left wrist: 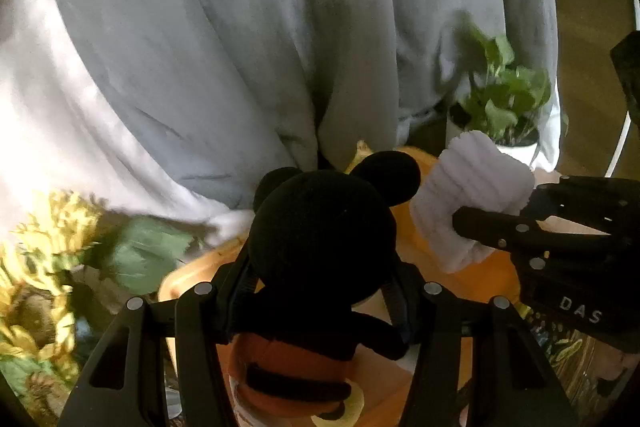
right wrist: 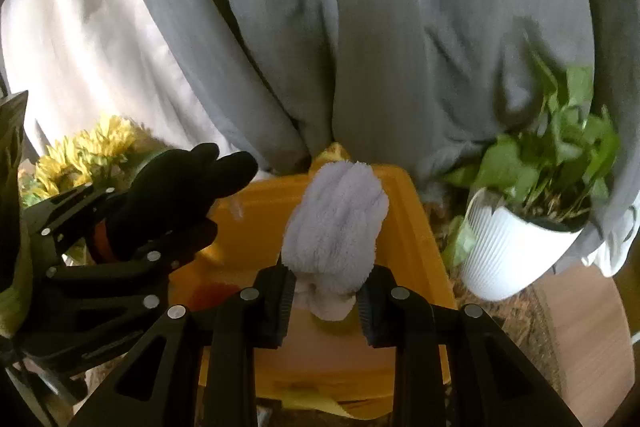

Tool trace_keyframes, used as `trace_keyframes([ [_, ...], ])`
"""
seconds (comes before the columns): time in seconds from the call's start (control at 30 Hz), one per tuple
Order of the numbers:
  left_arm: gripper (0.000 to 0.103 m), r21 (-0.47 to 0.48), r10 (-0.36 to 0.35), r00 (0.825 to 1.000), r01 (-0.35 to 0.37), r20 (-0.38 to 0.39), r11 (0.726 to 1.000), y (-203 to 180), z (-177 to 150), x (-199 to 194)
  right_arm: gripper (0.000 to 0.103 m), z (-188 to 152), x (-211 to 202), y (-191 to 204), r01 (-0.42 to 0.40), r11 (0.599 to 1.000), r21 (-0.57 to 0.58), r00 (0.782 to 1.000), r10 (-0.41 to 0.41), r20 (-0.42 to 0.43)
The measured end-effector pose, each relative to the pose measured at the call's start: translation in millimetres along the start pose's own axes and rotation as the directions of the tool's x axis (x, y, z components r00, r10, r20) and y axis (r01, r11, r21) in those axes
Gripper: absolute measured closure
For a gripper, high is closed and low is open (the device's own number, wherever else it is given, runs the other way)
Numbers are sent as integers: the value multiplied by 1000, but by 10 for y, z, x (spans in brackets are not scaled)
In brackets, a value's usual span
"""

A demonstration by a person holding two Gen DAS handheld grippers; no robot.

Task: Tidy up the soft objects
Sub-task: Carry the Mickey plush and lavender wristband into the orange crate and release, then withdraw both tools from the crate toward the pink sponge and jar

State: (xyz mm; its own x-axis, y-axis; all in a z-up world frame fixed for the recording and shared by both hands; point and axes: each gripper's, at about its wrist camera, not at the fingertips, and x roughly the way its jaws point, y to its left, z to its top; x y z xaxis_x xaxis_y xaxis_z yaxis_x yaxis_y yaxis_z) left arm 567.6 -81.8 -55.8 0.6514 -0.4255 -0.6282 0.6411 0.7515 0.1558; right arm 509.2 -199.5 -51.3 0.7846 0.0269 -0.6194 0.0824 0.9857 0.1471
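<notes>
My left gripper [left wrist: 320, 311] is shut on a black mouse plush toy [left wrist: 320, 239] with round ears and orange-red shorts; its pads squeeze the toy's neck. The same toy [right wrist: 172, 195] shows at the left of the right wrist view. My right gripper [right wrist: 324, 303] is shut on a fluffy white rolled sock [right wrist: 336, 223], seen also from the left wrist as the white sock [left wrist: 468, 199]. Both soft things hang above an open yellow bin [right wrist: 408, 223], whose rim [left wrist: 188, 271] lies under the plush toy.
A grey curtain [right wrist: 360, 27] hangs close behind the bin. A white ribbed pot with a green plant [right wrist: 516, 247] stands to the right, and yellow sunflowers [right wrist: 92, 151] to the left. Straw-like ground and a wooden board [right wrist: 580, 327] lie at the right.
</notes>
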Motion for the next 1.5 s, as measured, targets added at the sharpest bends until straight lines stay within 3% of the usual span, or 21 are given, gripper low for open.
trace_keyframes([
  [0.33, 41, 23, -52, 992, 55, -116, 998, -7, -67, 324, 72, -113, 324, -65, 23, 1000, -7, 993, -23, -120],
  [0.37, 34, 27, -49, 992, 52, -121, 998, -13, -69, 330, 70, -115, 347, -74, 23, 1000, -5, 992, -24, -126],
  [0.57, 18, 16, -13, 991, 15, -130, 1000, 13, -74, 327, 55, -147, 456, -120, 24, 1000, 20, 983, -20, -180],
  [0.7, 16, 4, 5, 994, -5, -113, 1000, 11, -79, 247, 46, -138, 482, -181, 46, 998, 47, 981, -36, -192],
  [0.8, 14, -21, 26, 995, -28, -96, 999, 31, -74, 156, 39, -112, 436, -194, 61, 997, 43, 983, -53, -177],
  [1.13, 12, -130, 101, 995, -101, -10, 986, 45, -72, -331, 39, 1, 67, -126, 94, 995, 11, 994, -93, -63],
  [1.5, 11, -183, 212, 975, -197, 67, 963, -207, -181, -911, 38, -9, -437, -145, 94, 996, 7, 995, -94, 29],
])
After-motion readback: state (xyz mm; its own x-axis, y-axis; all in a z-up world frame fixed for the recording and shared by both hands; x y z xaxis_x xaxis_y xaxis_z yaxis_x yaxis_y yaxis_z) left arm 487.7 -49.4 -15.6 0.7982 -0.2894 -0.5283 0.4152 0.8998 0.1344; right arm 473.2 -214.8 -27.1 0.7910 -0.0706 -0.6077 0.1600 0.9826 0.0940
